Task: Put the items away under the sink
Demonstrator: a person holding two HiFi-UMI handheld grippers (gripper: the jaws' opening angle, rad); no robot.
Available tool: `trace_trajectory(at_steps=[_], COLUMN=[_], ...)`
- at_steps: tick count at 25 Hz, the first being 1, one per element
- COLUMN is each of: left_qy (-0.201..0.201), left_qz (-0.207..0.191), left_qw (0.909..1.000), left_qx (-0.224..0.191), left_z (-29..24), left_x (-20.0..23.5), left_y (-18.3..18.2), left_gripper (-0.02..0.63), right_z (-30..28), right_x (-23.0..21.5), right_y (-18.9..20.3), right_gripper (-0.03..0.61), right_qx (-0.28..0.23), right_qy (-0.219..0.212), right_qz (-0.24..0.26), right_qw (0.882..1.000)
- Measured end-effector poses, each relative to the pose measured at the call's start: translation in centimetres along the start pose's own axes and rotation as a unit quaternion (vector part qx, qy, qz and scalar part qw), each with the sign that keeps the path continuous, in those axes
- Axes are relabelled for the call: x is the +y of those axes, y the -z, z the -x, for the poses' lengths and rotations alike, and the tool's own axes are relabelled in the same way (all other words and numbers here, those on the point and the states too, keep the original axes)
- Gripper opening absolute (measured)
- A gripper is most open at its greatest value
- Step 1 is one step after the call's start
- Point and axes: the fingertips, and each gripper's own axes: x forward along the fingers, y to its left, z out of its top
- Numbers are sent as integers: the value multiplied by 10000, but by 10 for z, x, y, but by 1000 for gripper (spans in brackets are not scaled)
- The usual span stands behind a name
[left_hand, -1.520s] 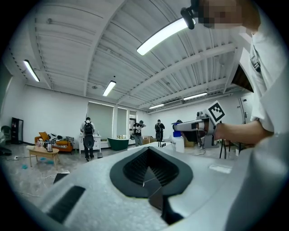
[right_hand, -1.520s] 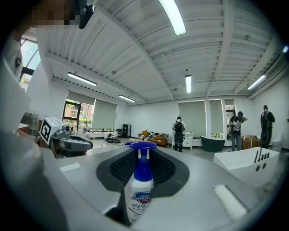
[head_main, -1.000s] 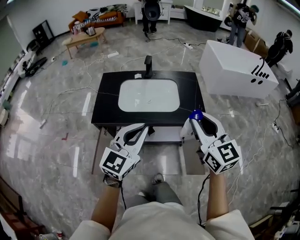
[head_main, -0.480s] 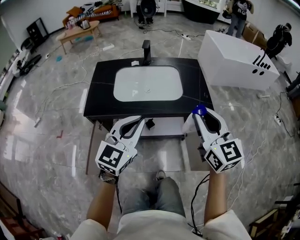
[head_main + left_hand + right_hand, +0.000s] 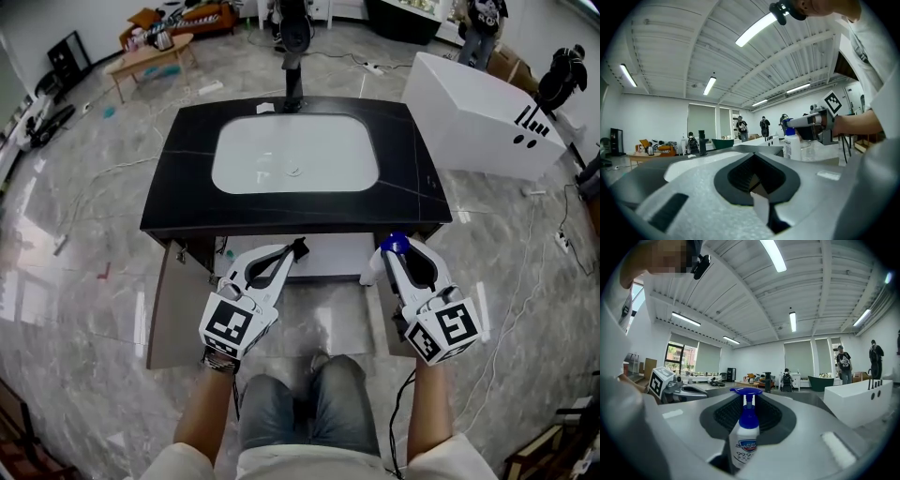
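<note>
A black sink counter (image 5: 187, 192) with a white basin (image 5: 295, 155) and a black faucet (image 5: 293, 82) stands in front of me. Below its front edge the cabinet is open, with a pale shelf (image 5: 323, 261) inside. My right gripper (image 5: 392, 253) (image 5: 749, 399) is shut on a white soap bottle with a blue pump top (image 5: 395, 245) (image 5: 744, 441), held upright at the cabinet's mouth. The bottle (image 5: 791, 143) also shows in the left gripper view. My left gripper (image 5: 296, 251) (image 5: 753, 161) is shut beside it at the same height. A thin pale sliver shows between its jaws; what it is I cannot tell.
The cabinet doors hang open, one at the left (image 5: 173, 314) and one at the right (image 5: 386, 330). A big white tub (image 5: 478, 117) stands right of the counter. Cables (image 5: 141, 164) trail over the grey floor. People stand at the far wall (image 5: 483, 23).
The sink counter has come nearer and now fills more of the head view. Both grippers keep their hold and stay side by side at the cabinet opening.
</note>
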Motion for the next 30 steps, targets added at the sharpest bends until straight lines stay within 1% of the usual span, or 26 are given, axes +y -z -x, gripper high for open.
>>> trace_trajectory(at_steps=[5,12,16,19,22,26,30], left_qy=[-2,-61,-172,-247,-318,-372,-408], left_qz=[111,89,25,-6,-1,-62,30], left_qw=[9999,9999,9998,9996,9994,9992,9991], left_qx=[31,-25,-54,-118,-127,-105,-66], left_z=[-26,-57,-65,-68,-66,-60,-56], left_x=[1,8,16,23,29,36,37], left_y=[78,191,254,283,308,331,352], left_gripper=[3,3,3,3,3,3,3], right_z=[-22,-45,-60,-71,-82,-103,-125], right_x=[-10,-32,-38,-43,-46,-50,-59], right_y=[72,179,239,277,308,336,362], right_gripper=[83,83,83,83,83,83,83], right_qx=[7,-90,-137,-112,-87,-95,-66], right_qy=[-38,30,9,-9,-20,-33,-37], right_qz=[-108,-55,39,47,31,11,-74], right_qw=[9999,9999,9999,9999,10000,9999,9999])
